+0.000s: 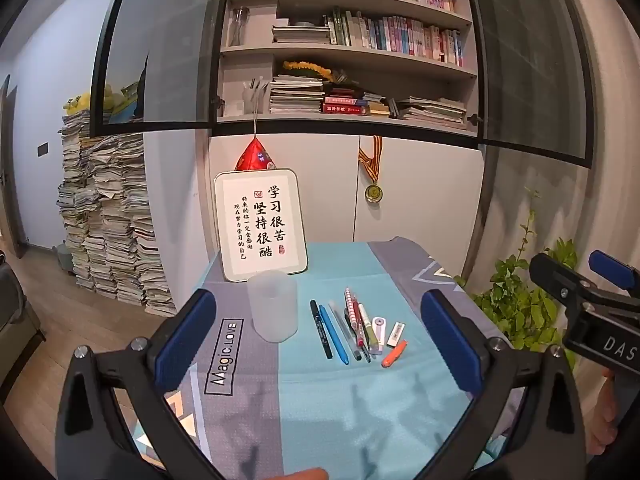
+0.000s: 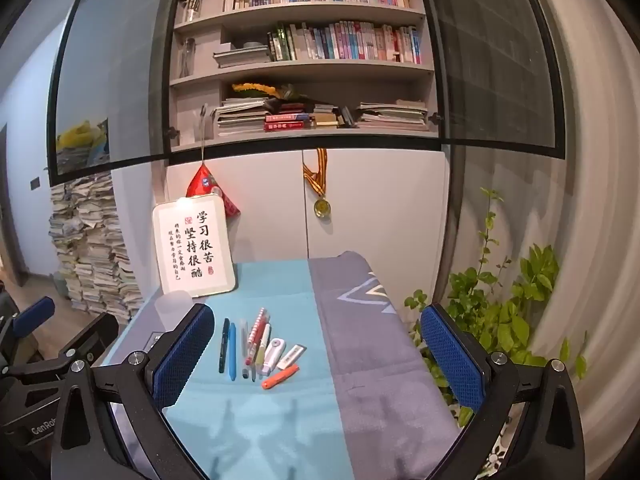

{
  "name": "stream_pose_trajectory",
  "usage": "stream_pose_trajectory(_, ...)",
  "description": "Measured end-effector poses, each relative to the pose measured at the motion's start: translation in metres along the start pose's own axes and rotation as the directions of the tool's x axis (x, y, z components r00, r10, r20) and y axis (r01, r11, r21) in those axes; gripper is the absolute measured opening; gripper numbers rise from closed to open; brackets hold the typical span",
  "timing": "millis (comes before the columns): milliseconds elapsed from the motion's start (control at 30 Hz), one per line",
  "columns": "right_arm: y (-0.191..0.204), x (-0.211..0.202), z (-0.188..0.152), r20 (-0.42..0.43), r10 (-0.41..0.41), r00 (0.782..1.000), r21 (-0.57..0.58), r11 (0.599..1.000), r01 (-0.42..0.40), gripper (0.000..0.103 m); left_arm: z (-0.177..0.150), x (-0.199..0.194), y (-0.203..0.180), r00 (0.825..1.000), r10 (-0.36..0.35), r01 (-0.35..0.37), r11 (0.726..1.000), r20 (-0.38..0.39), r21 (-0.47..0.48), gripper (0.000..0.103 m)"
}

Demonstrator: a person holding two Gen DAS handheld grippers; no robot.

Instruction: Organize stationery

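Table (image 1: 340,392): under a blue-grey cloth.
Cup (image 1: 273,305): frosted, upright, left of the pens.
Pens (image 1: 344,330): in a row mid-table, eraser (image 1: 395,334) and orange knife (image 1: 394,353) at right.
Left tongs (image 1: 318,338): wide open, empty.
Right tongs (image 2: 318,354): wide open, empty.

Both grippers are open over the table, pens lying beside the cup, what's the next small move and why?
Probably bring the right gripper down over the orange pen at the near end of the row. Its jaws stand wide and empty, every pen lies flat on the cloth, and the frosted cup stands upright and looks empty, left of the row.
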State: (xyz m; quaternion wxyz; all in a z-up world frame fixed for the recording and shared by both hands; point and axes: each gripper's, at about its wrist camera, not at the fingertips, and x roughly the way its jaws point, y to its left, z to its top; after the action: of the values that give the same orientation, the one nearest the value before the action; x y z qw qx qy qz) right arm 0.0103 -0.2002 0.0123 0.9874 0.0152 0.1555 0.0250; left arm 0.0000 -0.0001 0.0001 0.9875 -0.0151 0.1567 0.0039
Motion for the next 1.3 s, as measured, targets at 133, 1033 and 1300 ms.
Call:
stream_pose_trajectory(133,0.0,-0.001,0.0,0.0,-0.002,1.0,-0.001,1.0,0.002,0.103,0.0,0.001,0.002,1.0,0.006,-0.006,1.0,0.0,-0.011,0.102)
stream_pose_trajectory(1033,0.003,0.01,-0.001,-0.021,0.007,1.0,0.0,1.0,-0.007,0.103,0.0,0.01,0.005,1.0,-0.009,0.009,1.0,-0.01,-0.014,0.102)
stream_pose_trajectory(1300,0.004,0.014,0.0,-0.032,0.005,0.999,0.003,1.0,-0.005,0.103,-0.001,0.016,0.007,1.0,-0.016,0.016,1.0,-0.025,-0.027,0.102)
